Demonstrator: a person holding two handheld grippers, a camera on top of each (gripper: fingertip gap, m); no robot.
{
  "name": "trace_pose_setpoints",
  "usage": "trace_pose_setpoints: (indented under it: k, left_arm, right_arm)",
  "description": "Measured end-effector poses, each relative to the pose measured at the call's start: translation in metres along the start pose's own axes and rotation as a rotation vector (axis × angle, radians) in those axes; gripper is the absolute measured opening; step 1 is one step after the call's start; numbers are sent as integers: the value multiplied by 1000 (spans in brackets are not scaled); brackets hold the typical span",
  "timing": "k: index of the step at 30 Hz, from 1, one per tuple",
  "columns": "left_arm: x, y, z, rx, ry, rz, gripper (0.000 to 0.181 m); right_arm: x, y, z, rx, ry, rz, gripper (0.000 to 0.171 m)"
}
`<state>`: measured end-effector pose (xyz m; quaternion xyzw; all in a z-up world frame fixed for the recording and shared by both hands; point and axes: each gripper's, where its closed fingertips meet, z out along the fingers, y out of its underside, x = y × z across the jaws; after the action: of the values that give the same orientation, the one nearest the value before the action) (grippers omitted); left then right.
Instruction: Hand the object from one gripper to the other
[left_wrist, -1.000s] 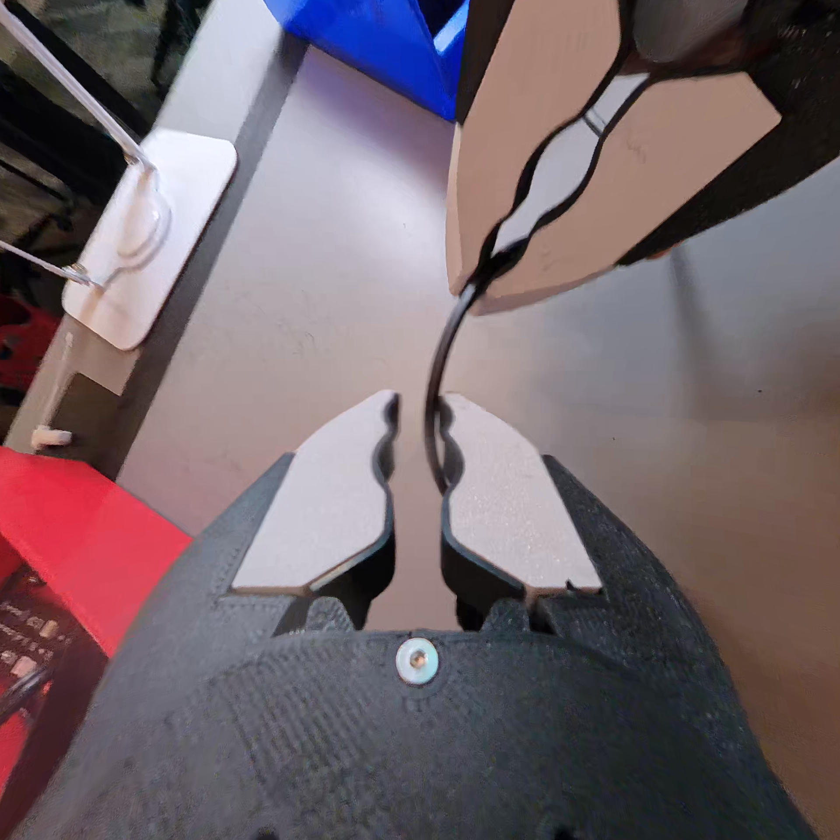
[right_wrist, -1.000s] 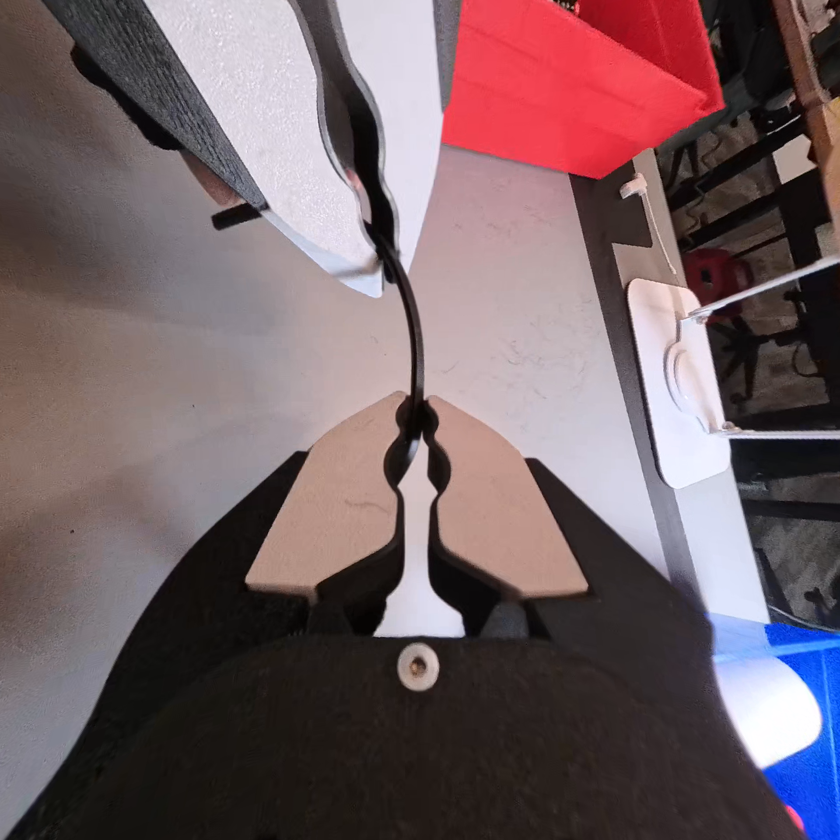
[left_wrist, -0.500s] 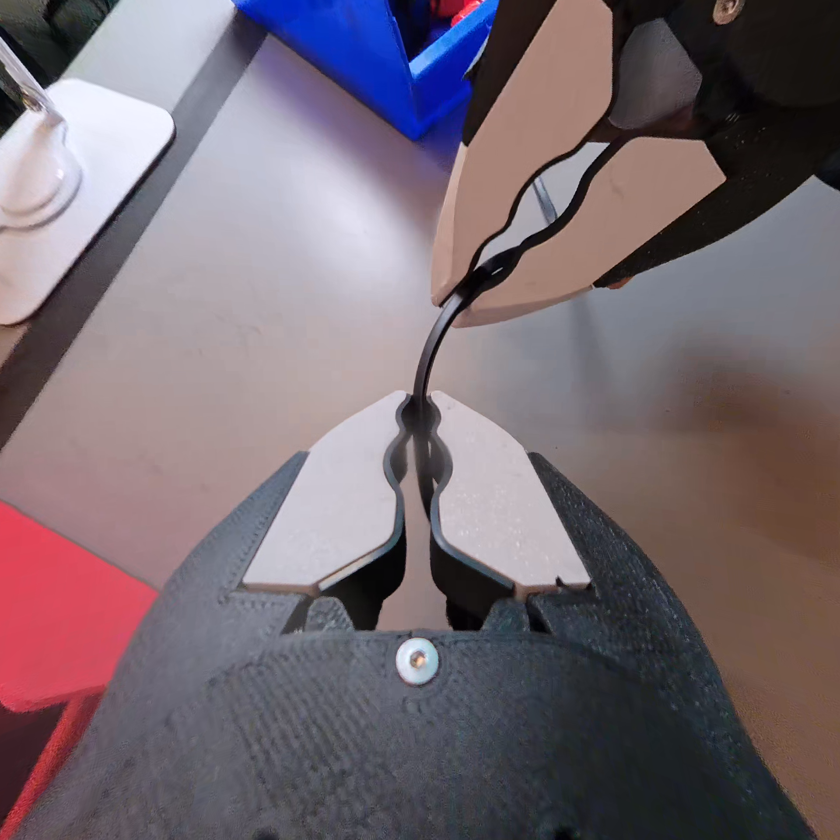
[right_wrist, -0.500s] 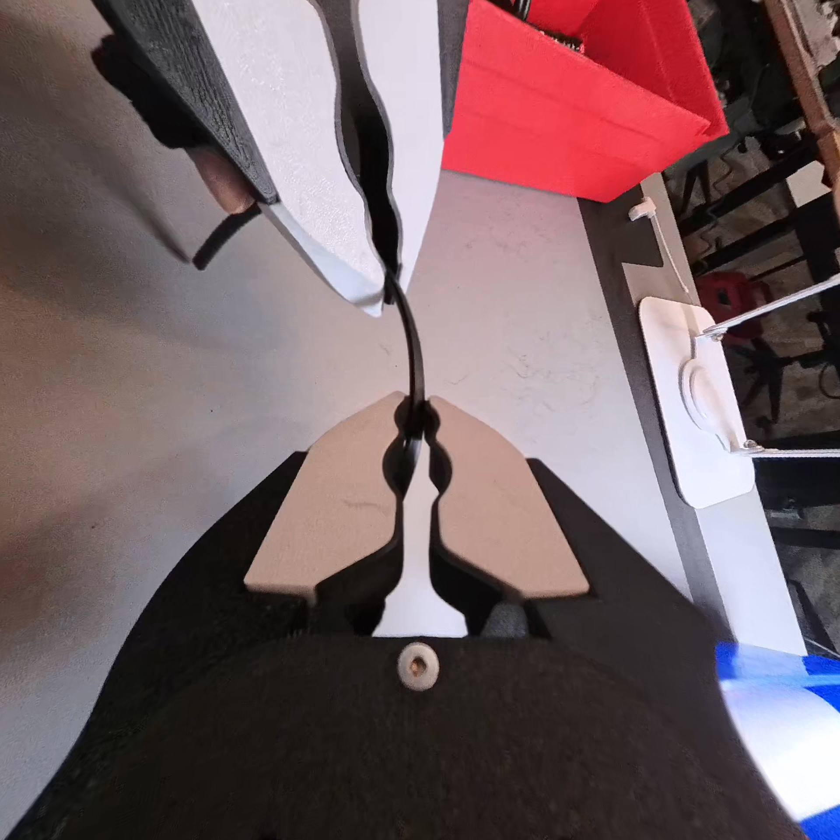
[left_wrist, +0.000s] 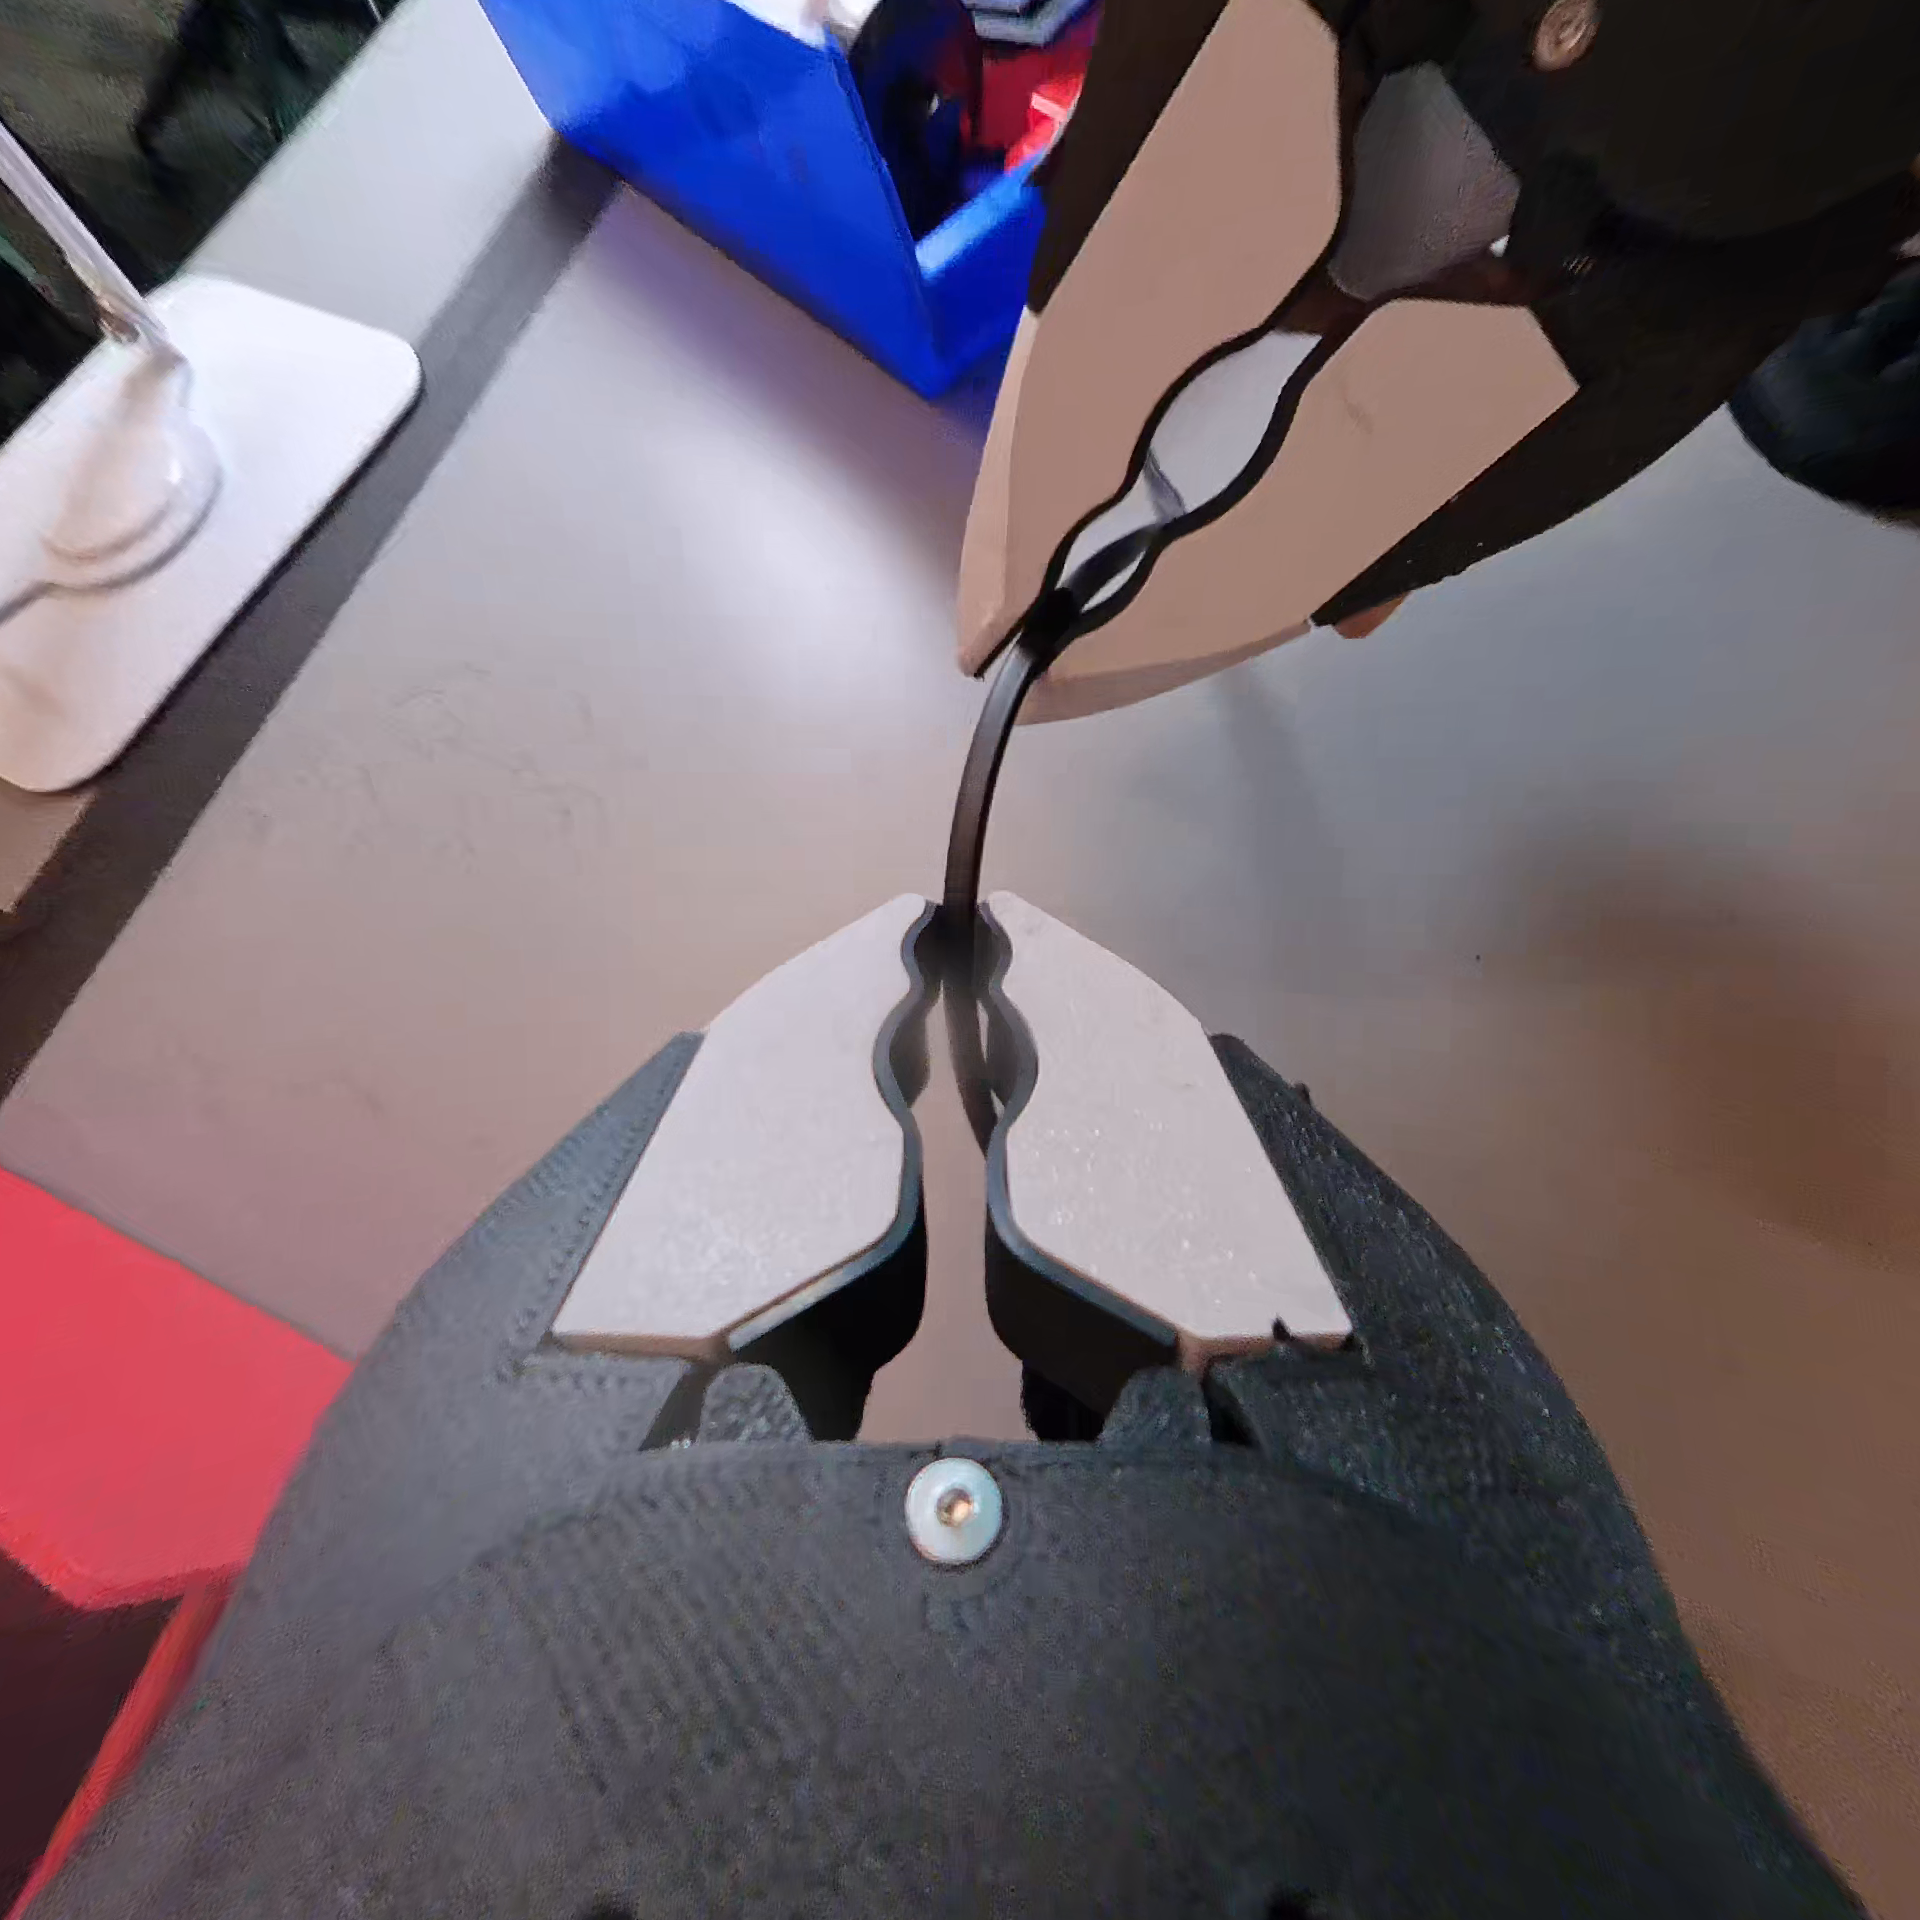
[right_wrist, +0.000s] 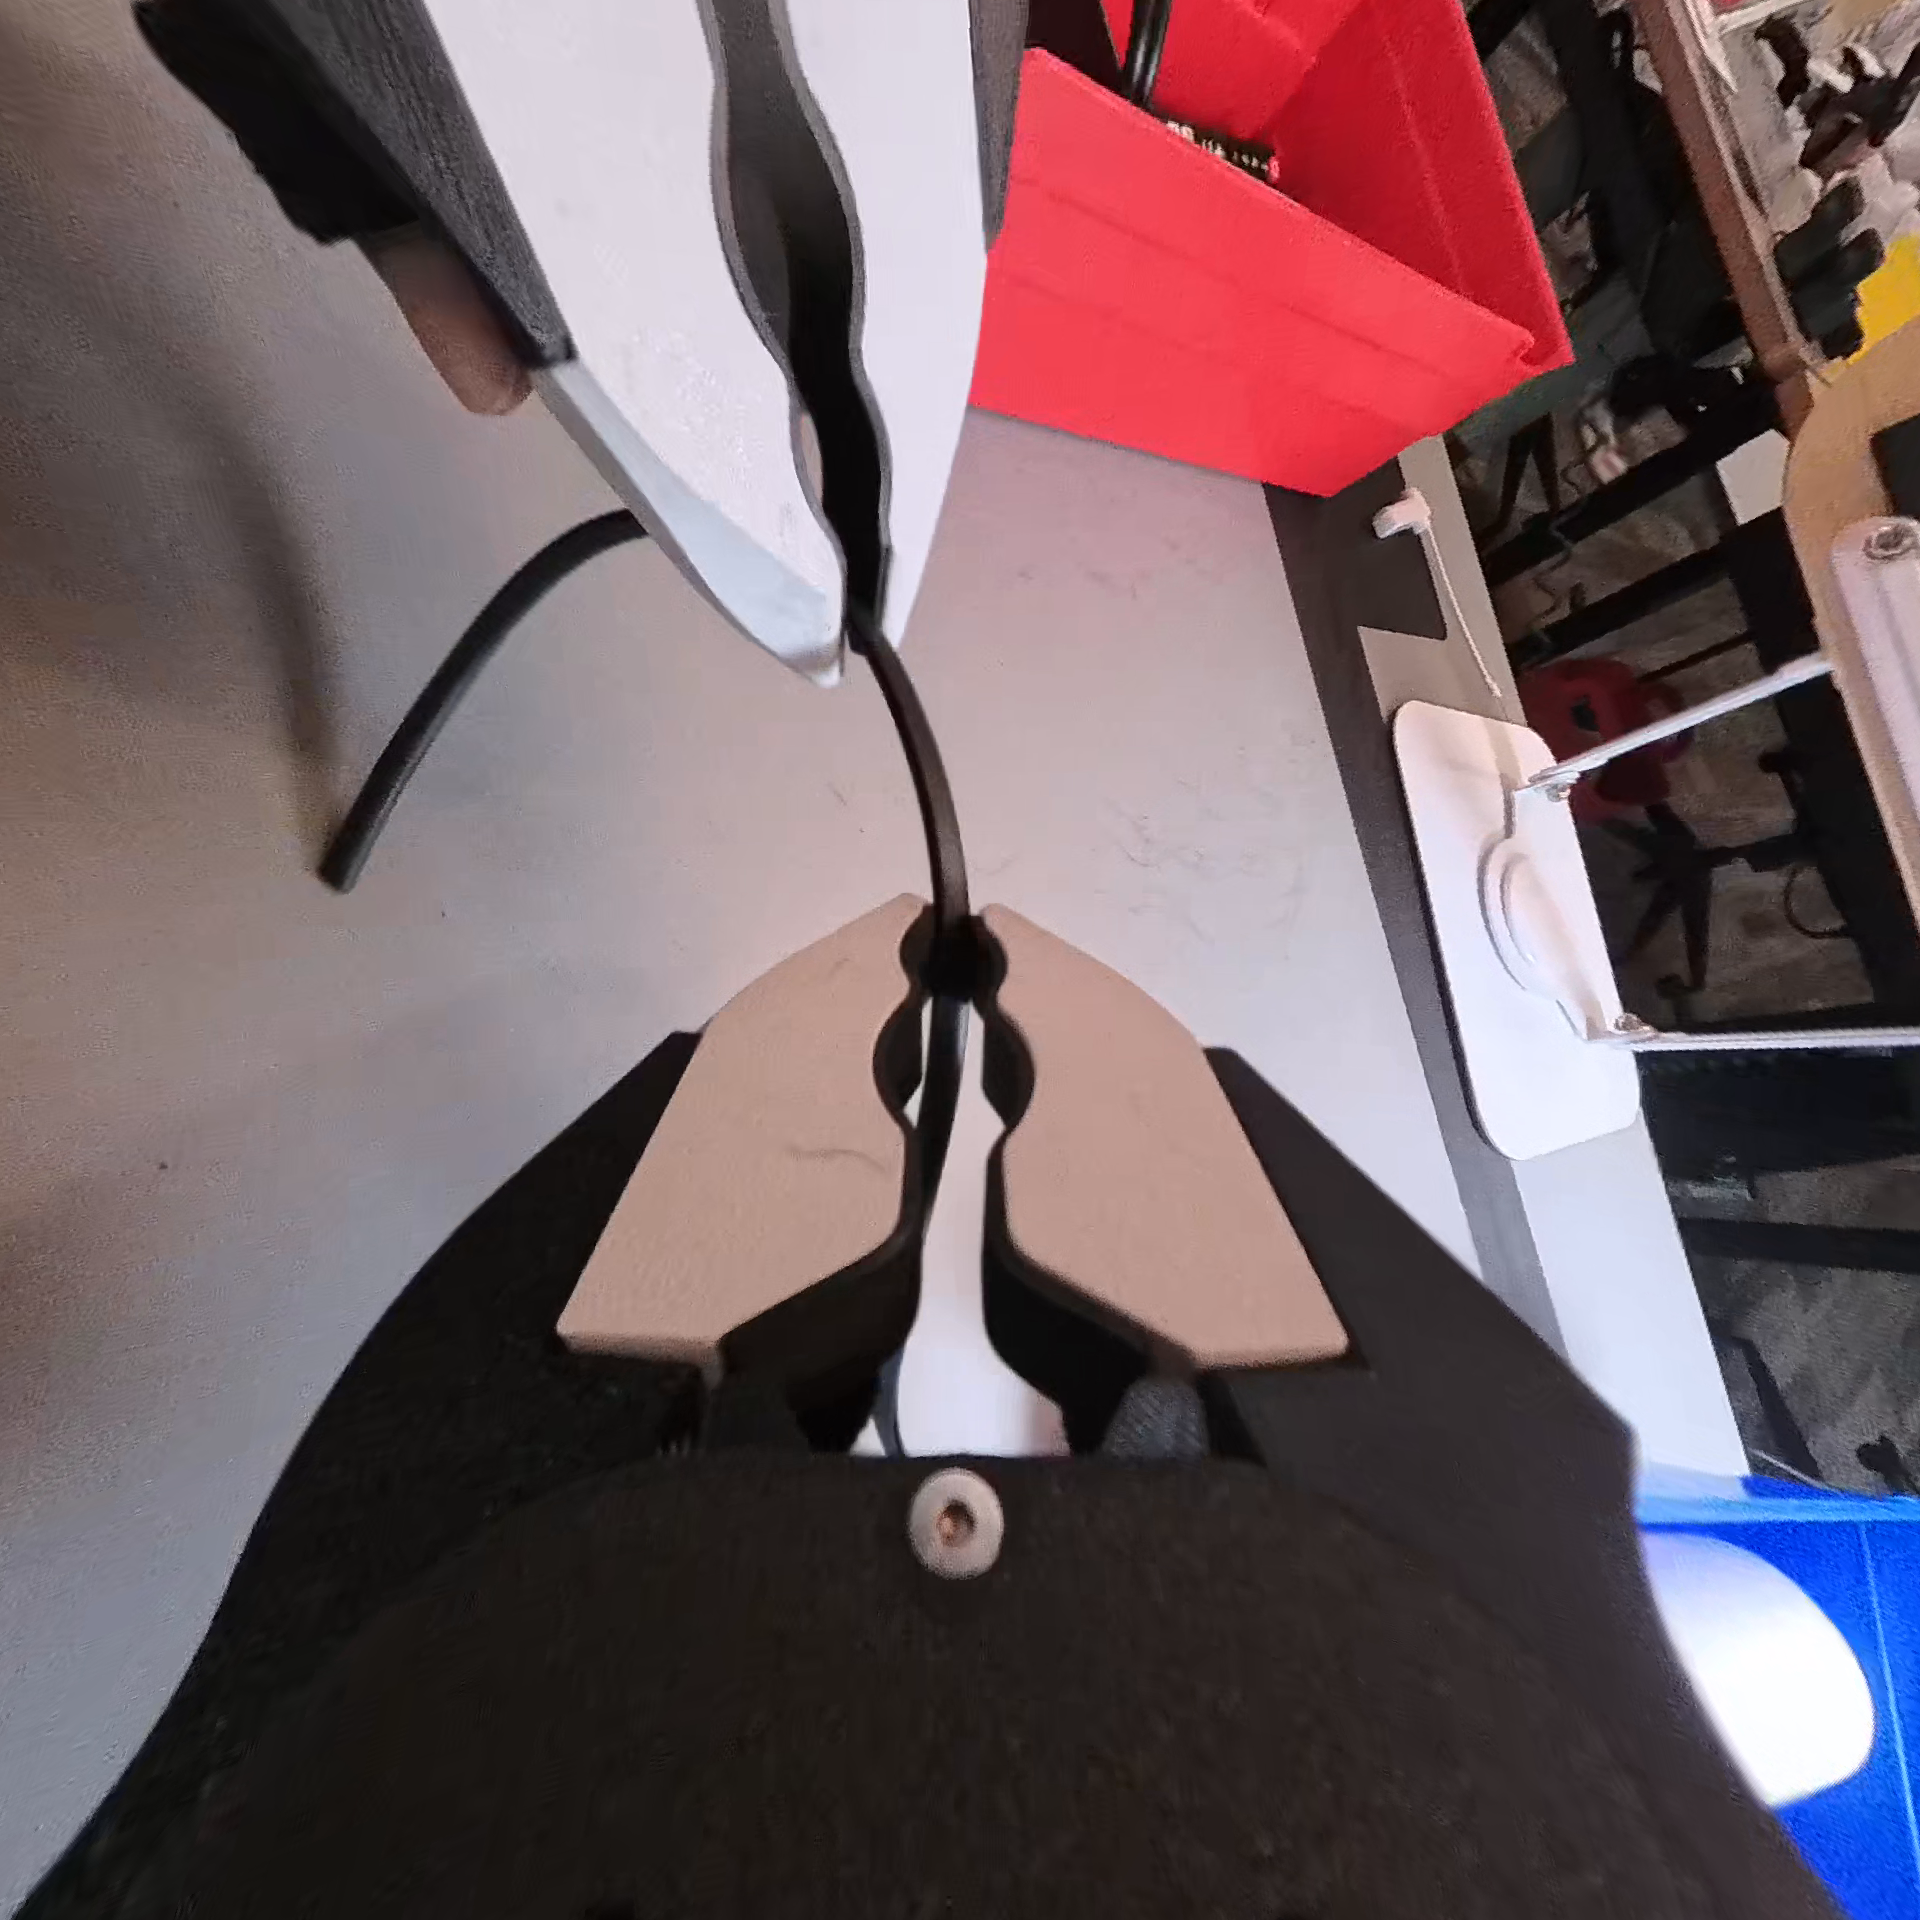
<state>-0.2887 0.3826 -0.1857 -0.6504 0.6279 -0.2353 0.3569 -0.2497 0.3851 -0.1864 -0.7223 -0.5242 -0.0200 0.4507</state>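
A thin, flexible black cable (left_wrist: 982, 790) hangs in the air above the grey tabletop (left_wrist: 582, 665), stretched in a gentle curve between the two hand-held grippers. The left gripper (left_wrist: 954, 914), black with pale grey finger plates, has its fingertips pinched together on one part of the cable, which runs back between the wavy inner edges of the plates. The right gripper (right_wrist: 954, 920), black with tan finger plates, is clamped on the cable too, right at its tips. So both hold the cable at once, tip facing tip, with a short bowed span between them.

In the right wrist view a loose end of the cable (right_wrist: 436, 717) curls out from behind the left gripper's plates and hangs free over the tabletop.

Beyond the cable on the left gripper's side sits a red plastic bin (right_wrist: 1247, 301); on the right gripper's side stands a blue plastic bin (left_wrist: 769, 177). Off to the side of the cable, at the tabletop's edge, rests a flat white stand base (left_wrist: 177, 499) with a thin metal rod rising from it.
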Motion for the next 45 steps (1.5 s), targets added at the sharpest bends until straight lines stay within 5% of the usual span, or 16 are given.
trace_pose_setpoints:
  k: [1, 4, 9, 13, 17, 20, 23, 28, 32, 36, 40, 45]
  left_arm:
    - [0, 3, 2, -16, 1, 1, 6]
    - [2, 1, 9, -5, -57, 113, 32]
    - [12, -6, 16, 5, -117, 265, 10]
    - [1, -7, 5, 17, -91, 140, 5]
    - [-2, 3, 6, -16, -50, 68, 6]
    - [1, -7, 8, 35, -92, 134, 31]
    - [12, -11, 10, 37, -94, 224, 8]
    - [2, -9, 2, 26, -81, 139, 6]
    - [1, 2, 3, -16, -29, 60, 7]
    - [0, -6, 6, 24, -99, 142, 32]
    - [2, -8, 9, 21, -151, 243, 6]
    - [-4, -7, 0, 21, -133, 200, 5]
  right_arm:
    - [-1, -1, 1, -3, -3, 3, 5]
    - [-8, -4, 5, -19, -7, -50, 5]
    - [-17, -15, 6, 14, -5, -95, 5]
    - [-5, -5, 0, -12, -3, -36, 21]
    - [-3, -2, 1, 7, -4, -22, 6]
    - [-11, -7, 4, -3, -21, -61, 5]
    - [-17, -13, 6, 7, -24, -88, 5]
    - [-3, -7, -2, 7, -1, -41, 20]
    - [-1, -5, -2, 33, 2, -41, 4]
    - [-11, -13, 1, 45, -26, -72, 4]
    - [-12, -21, -1, 76, -11, -88, 4]
    - [-1, -5, -4, 29, 0, -60, 12]
